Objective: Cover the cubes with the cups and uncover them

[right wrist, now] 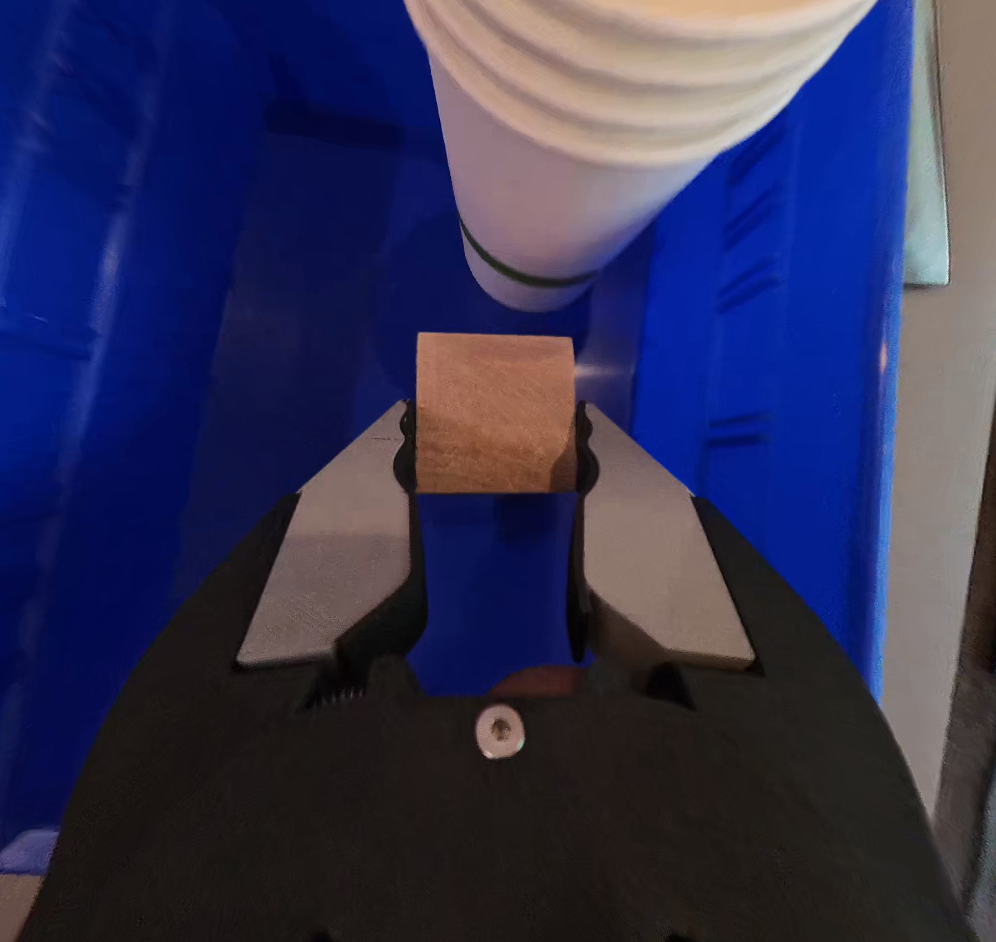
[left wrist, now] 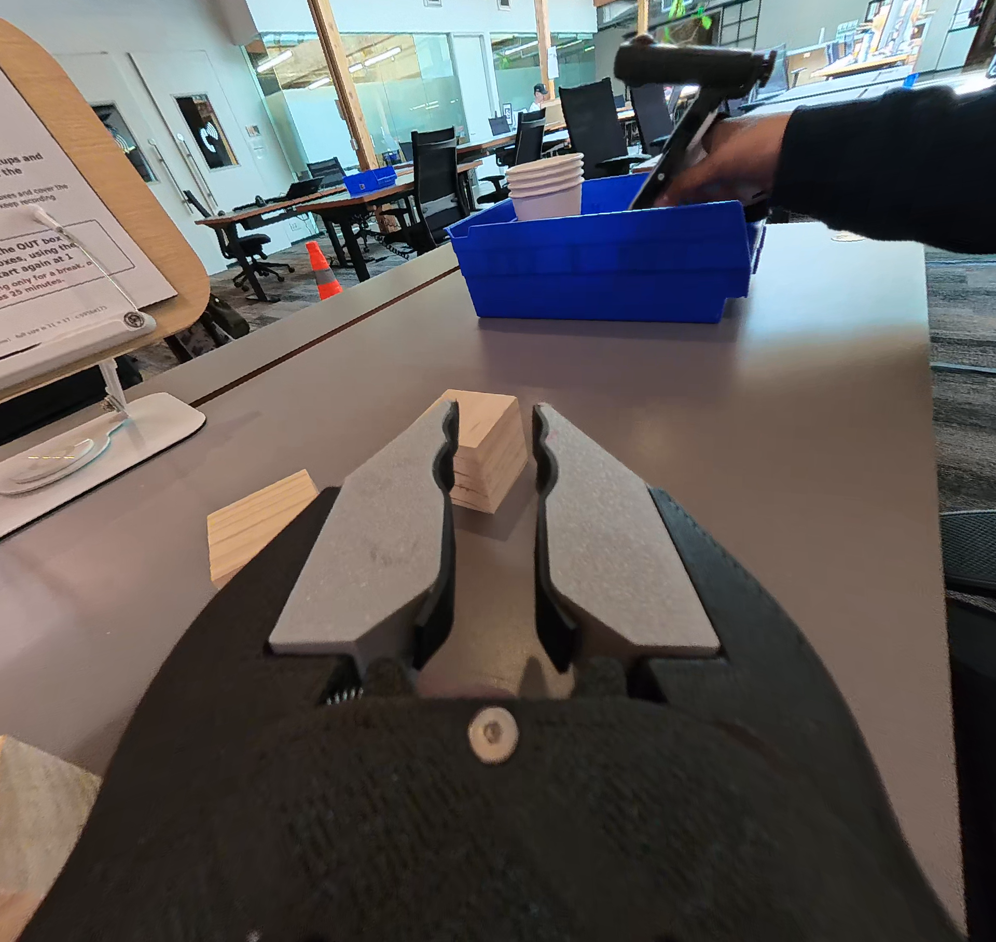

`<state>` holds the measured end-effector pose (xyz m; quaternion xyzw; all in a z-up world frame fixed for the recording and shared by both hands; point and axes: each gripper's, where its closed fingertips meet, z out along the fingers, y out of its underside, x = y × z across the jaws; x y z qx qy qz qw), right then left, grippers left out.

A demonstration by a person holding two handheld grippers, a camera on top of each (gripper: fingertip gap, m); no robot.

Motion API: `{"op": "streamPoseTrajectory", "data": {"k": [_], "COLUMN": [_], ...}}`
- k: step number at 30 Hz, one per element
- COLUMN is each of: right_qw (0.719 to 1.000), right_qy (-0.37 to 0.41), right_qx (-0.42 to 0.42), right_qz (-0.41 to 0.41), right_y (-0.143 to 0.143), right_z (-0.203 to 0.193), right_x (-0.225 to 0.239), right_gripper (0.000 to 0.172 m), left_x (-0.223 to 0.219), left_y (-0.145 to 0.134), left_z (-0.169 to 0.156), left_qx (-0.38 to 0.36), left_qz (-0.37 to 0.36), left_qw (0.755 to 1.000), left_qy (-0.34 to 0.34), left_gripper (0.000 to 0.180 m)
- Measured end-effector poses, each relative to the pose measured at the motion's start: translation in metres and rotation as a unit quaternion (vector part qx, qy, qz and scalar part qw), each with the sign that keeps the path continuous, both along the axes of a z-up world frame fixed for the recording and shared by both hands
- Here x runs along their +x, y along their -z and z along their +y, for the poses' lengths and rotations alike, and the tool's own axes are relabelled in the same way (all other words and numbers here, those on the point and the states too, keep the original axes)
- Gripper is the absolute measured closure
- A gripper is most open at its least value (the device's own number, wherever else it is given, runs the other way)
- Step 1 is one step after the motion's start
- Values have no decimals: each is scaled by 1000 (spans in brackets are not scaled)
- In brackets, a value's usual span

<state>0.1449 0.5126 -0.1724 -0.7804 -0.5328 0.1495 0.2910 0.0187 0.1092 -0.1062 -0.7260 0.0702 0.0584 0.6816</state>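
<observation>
In the left wrist view my left gripper (left wrist: pixel 495 415) is open over the grey table (left wrist: pixel 727 431). A wooden cube (left wrist: pixel 493 458) lies on the table just beyond and below its tips; the right pad stands clear of it. A second cube (left wrist: pixel 258 522) lies to the left and a third (left wrist: pixel 37 830) at the bottom left. My right gripper (right wrist: pixel 495 431) is inside the blue bin (right wrist: pixel 161 269), shut on a wooden cube (right wrist: pixel 490 415), with both pads against its sides. A stack of white paper cups (right wrist: pixel 566 134) stands just beyond that cube; it also shows in the left wrist view (left wrist: pixel 545 186).
The blue bin (left wrist: pixel 603 275) stands at the far side of the table, with a person's hand and dark sleeve (left wrist: pixel 862 161) reaching into it. A document stand (left wrist: pixel 81 248) with a printed sheet stands at the left. The table's right edge drops to carpet.
</observation>
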Motion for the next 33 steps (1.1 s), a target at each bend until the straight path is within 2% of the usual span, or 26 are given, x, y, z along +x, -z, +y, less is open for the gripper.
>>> {"op": "streamPoseTrajectory", "data": {"k": [2,4,8,9,11,14,16,19,22,26,28,30,32,33], "right_qw": [1000,1000,995,992,978,929,891,862,854,841,838,835,826,824], "right_qy": [1,6,1,-19,-103,-284,-401,-479,-506,-536,-543,-543,-551,-552], "right_qx": [2,22,79,87,76,39,9,11,50,67,51,45,44,45], "right_qz": [-29,-19,53,88,165,232,211,162,111,32,-21,-74,-114,-120], "right_y": [5,-7,-62,-80,-114,-146,-139,-117,-94,-58,-34,-8,12,16], "right_z": [0,2,-17,-34,-92,-206,-273,-321,-332,-339,-340,-338,-337,-339], "right_x": [8,10,5,-3,-24,-48,-53,-72,-106,-147,-160,-169,-170,-170], "right_gripper": [113,112,113,112,113,118,118,113,98,88,88,85,110,112], "left_x": [0,1,0,0,0,-1,-1,-2,-2,-6,-6,-13,-22,-30], "left_y": [0,0,-2,-2,-1,0,-2,-4,-4,-5,-4,-6,-10,-11], "left_z": [0,0,-1,-1,-1,0,-1,-3,-3,-6,-5,-7,-10,-12], "left_qx": [1,0,7,8,4,0,6,16,16,28,25,29,39,40], "left_qz": [2,4,2,1,1,-2,-3,-3,6,98,99,70,35,23], "left_qw": [1000,1000,1000,1000,1000,1000,1000,1000,1000,993,994,996,996,995], "left_qy": [0,0,-2,-2,-1,-1,-2,-4,-9,-52,-49,-55,-68,-83], "left_gripper": [155,155,155,156,155,155,155,156,156,166,168,166,167,168]}}
